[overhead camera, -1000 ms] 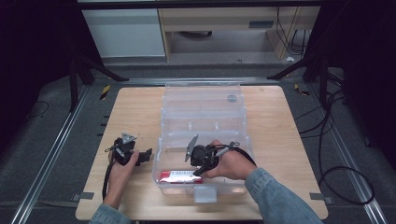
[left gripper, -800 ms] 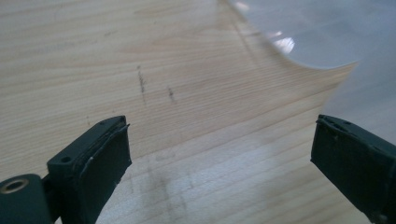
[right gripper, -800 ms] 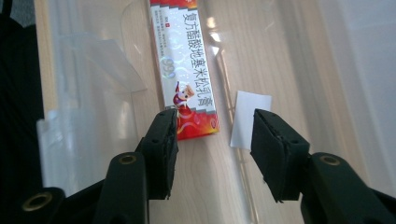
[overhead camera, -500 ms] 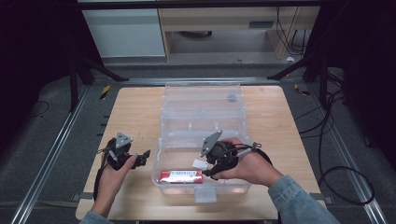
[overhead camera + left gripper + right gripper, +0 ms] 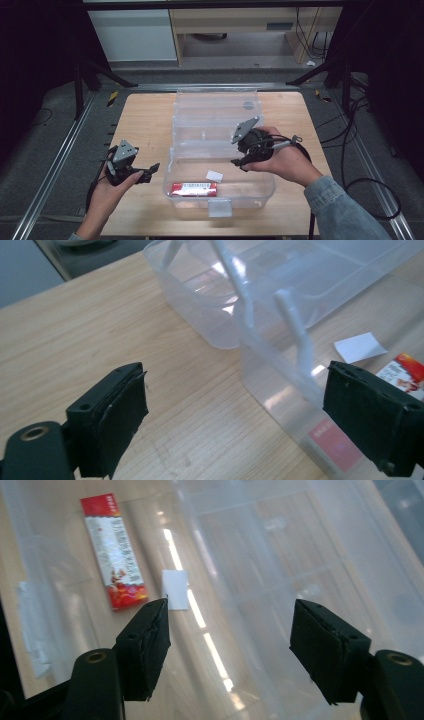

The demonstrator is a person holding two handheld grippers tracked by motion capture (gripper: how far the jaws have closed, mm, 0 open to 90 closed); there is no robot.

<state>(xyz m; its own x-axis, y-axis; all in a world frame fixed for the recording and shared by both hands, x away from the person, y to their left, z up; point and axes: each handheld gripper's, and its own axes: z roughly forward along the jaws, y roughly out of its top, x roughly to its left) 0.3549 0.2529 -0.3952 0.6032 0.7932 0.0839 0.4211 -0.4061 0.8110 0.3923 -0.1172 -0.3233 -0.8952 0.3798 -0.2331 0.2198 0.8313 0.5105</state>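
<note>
— Since both grippers hang over the table, which thing sits nearest them?

— That is the red packet [image 5: 194, 188], lying flat on the floor of the clear plastic box [image 5: 260, 192], toward the box's near wall. It is long and narrow, red at both ends, with a pale, glossy band of print along its middle (the print is too small to read). Seen from the right gripper view, the packet [image 5: 114, 551] has a small white slip of paper [image 5: 175, 590] just beside it, not touching.

— And the grippers themselves?

— At the box's right side, the right gripper [image 5: 239, 161] is held above the rim, in the person's right hand [image 5: 285, 160]. Its jaws have just been opening and now stand wide apart, with nothing between them. Over bare wood just left of the box, the left gripper [image 5: 151, 169] also has its jaws spread wide, having just eased inward a little, and it grips nothing either.

— What about the box?

— Its lid [image 5: 216, 106] lies open, folded back on the wooden table [image 5: 142, 120]. The walls are see-through, so from the left gripper view the packet [image 5: 405, 373] shows through the near wall.
</note>
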